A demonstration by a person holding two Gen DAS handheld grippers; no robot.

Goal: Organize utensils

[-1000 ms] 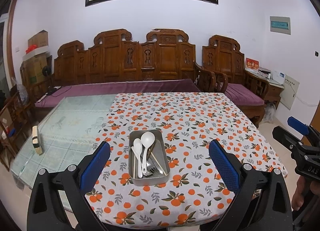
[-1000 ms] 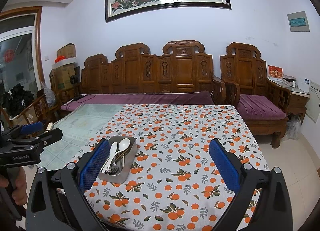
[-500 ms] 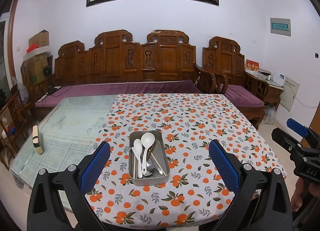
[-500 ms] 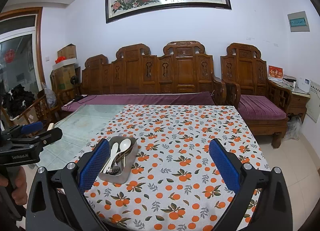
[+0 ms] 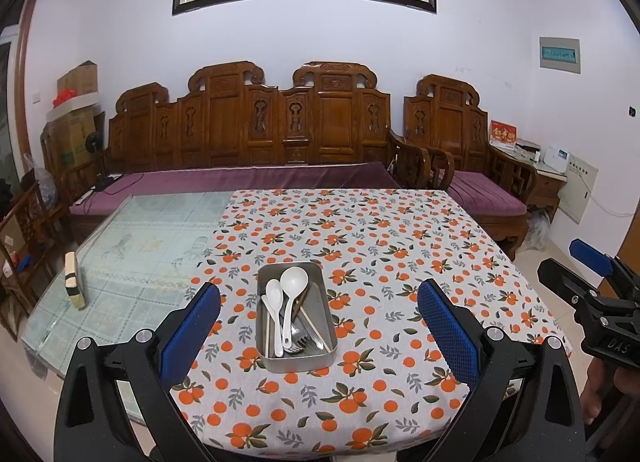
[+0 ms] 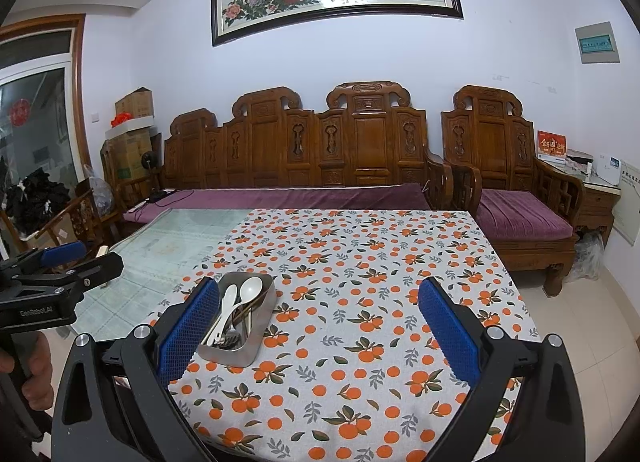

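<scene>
A rectangular metal tray [image 5: 297,361] [image 6: 256,346] sits on the orange-patterned tablecloth near the front edge of the table. It holds a large white spoon [image 5: 293,285] [image 6: 251,289], a small white spoon [image 5: 274,294], forks [image 5: 299,338] and chopsticks [image 5: 314,325]. My left gripper [image 5: 319,328] hovers open above and in front of the tray, which shows between its blue pads. My right gripper [image 6: 319,328] stands open farther right, the tray just inside its left pad [image 6: 190,330]. Neither holds anything.
The cloth [image 5: 392,262] covers the right part of a glass-topped table [image 5: 132,246]; a small block [image 5: 73,281] stands on the bare glass at the left. A carved wooden bench [image 5: 256,129] and armchair [image 6: 512,181] stand behind. A hand [image 6: 38,366] grips the left tool's handle.
Both cameras drifted slightly; the tray and utensils stayed put, and both grippers stayed open.
</scene>
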